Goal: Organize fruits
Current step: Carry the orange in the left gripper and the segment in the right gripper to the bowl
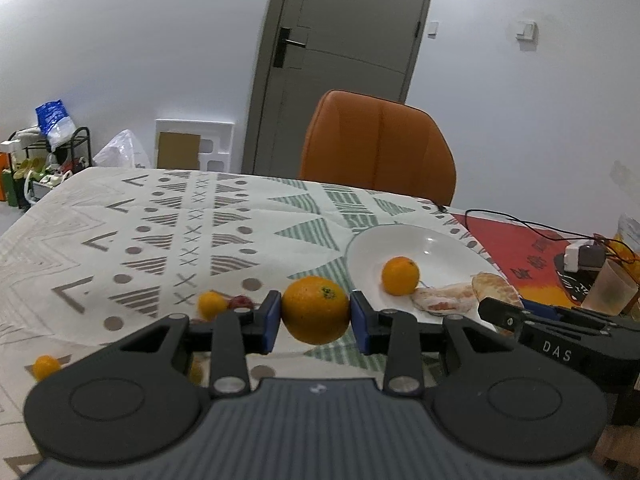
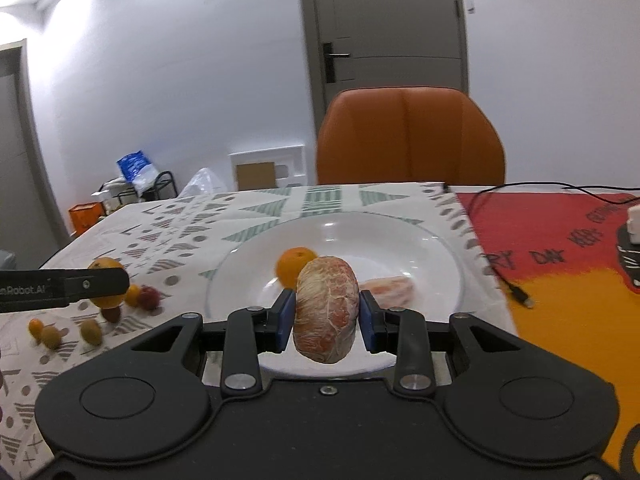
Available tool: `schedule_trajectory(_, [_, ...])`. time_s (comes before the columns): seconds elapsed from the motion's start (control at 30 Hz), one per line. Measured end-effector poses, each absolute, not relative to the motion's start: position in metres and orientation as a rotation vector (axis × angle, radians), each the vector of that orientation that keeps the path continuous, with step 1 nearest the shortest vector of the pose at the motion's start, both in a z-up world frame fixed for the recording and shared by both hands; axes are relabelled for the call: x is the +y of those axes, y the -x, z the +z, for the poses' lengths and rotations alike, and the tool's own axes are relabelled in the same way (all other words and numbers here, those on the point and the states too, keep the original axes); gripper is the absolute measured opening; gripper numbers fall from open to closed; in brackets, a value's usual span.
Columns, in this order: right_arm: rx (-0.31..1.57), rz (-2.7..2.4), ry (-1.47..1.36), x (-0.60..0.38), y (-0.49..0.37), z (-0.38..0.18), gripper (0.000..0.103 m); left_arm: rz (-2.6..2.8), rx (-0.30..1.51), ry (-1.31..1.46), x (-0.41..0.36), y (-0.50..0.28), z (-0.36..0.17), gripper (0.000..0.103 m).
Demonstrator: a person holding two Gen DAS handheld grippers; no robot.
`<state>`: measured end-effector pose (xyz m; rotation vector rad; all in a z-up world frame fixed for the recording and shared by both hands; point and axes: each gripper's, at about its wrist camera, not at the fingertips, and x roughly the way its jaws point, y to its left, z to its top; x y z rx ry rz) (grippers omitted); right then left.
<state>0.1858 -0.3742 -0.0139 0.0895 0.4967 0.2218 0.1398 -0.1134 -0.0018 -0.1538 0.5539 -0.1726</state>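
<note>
Pinching a round orange with a small sticker (image 1: pixel 315 310) between its blue pads, the left gripper (image 1: pixel 315 316) hangs just left of the white ceramic plate (image 1: pixel 436 240). The right gripper (image 2: pixel 326 316) clamps a peeled, pith-covered citrus piece (image 2: pixel 326 314) above that plate, where a small orange (image 2: pixel 294 266) and another peeled segment (image 2: pixel 390 292) lie.

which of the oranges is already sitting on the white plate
The small orange on the white plate. The bigger stickered orange is held in the left gripper, off the plate.
</note>
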Motion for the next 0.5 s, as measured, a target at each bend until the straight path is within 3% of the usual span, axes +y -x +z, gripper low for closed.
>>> schedule_trajectory(0.5, [0.507, 0.136, -0.13, -0.405, -0.196, -0.023, 0.032, -0.223, 0.546, 0.114, -0.147, -0.155, 0.003, 0.036])
